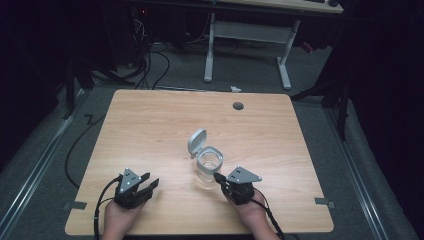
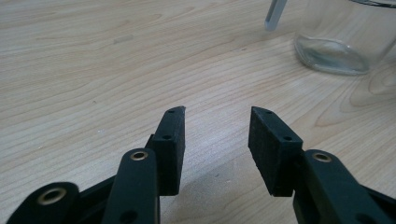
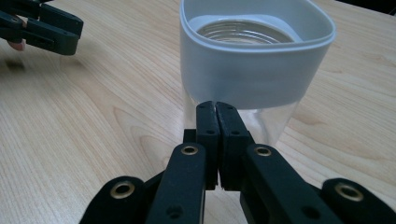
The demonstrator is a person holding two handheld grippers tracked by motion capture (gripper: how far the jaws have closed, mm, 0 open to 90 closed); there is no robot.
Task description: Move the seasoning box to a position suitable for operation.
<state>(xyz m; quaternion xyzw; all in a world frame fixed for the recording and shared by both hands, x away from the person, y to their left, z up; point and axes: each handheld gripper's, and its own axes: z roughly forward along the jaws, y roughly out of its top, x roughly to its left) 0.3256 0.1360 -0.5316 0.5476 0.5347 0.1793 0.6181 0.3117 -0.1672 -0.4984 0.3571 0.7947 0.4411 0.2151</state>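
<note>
One clear glass jar (image 1: 208,170) just right of the middle of the table (image 1: 150,130), nearer the person's edge. Rounded-square in outline, thick-walled and see-through at the base, collared at the top by a smooth, matte, pale grey plastic rim (image 3: 254,70). Hinged to that rim, a grey flip lid (image 1: 196,142), swung up and open, leaning toward the far left. Through the mouth, in the right gripper view, ringed reflections off the glass bottom.

Pale wood-grain laminate across the table, flat and matte, with rounded corners and a small dark cable hole (image 1: 238,106) near the far edge.

Two black claws, angular, with blocky rubbery pads and brass-coloured rivets. Right claw (image 1: 219,176) clenched, pads pressed flat together with nothing between, tips just at the near wall of the jar below the collar; touching or a hair apart, cannot tell. Left claw (image 1: 147,182) released, pads spread over bare wood, well left of the jar, grasping nothing.
</note>
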